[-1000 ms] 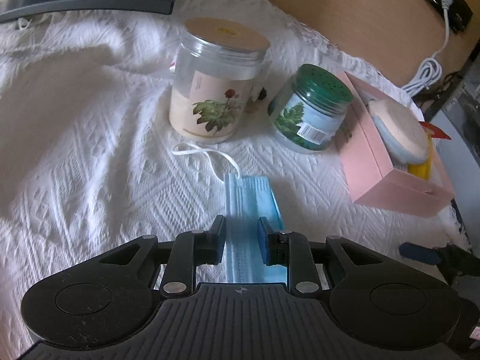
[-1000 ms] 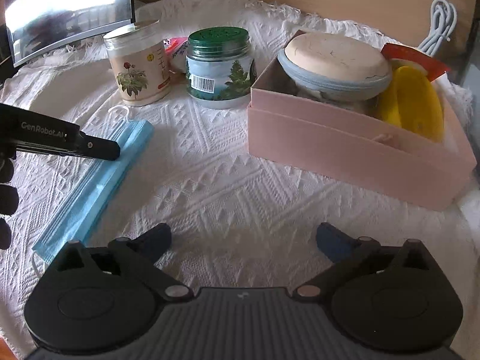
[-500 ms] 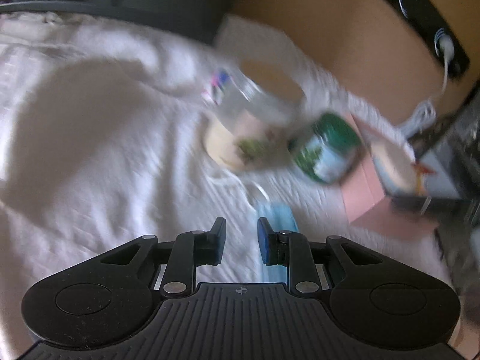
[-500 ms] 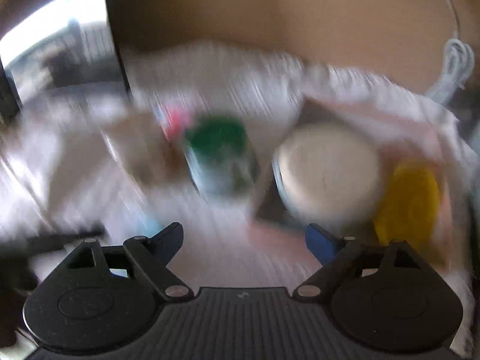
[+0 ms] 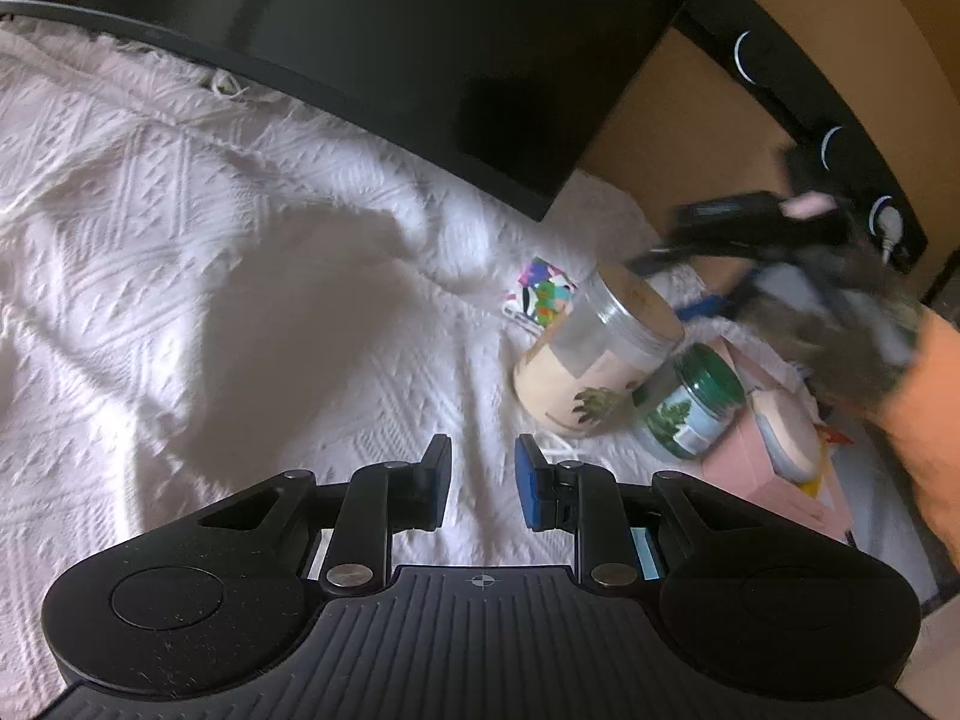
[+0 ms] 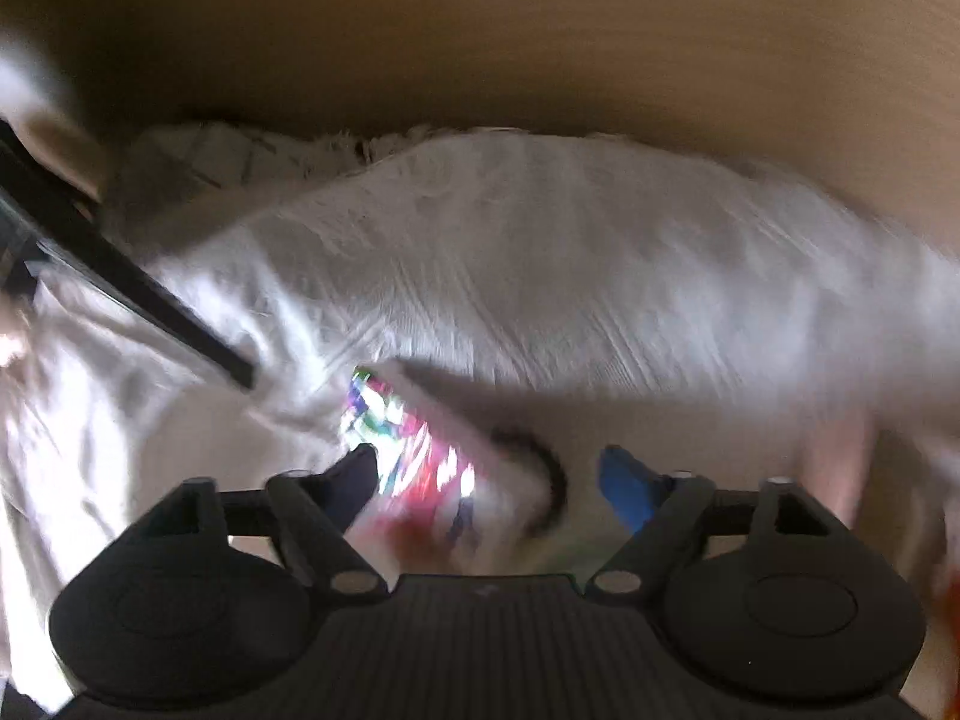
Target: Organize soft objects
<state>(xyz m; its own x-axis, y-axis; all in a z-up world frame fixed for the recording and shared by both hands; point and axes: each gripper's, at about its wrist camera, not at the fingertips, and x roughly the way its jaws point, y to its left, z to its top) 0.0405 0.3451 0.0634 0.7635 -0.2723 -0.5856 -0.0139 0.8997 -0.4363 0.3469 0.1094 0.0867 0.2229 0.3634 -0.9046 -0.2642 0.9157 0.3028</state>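
Note:
In the left wrist view my left gripper (image 5: pixel 478 483) is partly open and holds nothing, above the white cloth (image 5: pixel 180 276). A bit of the blue face mask (image 5: pixel 647 546) shows under its right arm. A colourful packet (image 5: pixel 540 294) lies behind the clear jar (image 5: pixel 594 360). My right gripper (image 5: pixel 696 306) reaches over the jars, blurred. In the right wrist view my right gripper (image 6: pixel 489 471) is open just above the colourful packet (image 6: pixel 408 450); the view is blurred.
A green-lidded jar (image 5: pixel 690 408) stands next to the clear jar. A pink box (image 5: pixel 756 468) with a round pad and a yellow item is at the right. A dark monitor (image 5: pixel 390 42) stands at the back. A wooden wall (image 6: pixel 480 30) lies behind the cloth.
My left gripper has swung left off the blue mask and let it go. My right gripper has moved fast forward over the jars to the colourful packet, still open.

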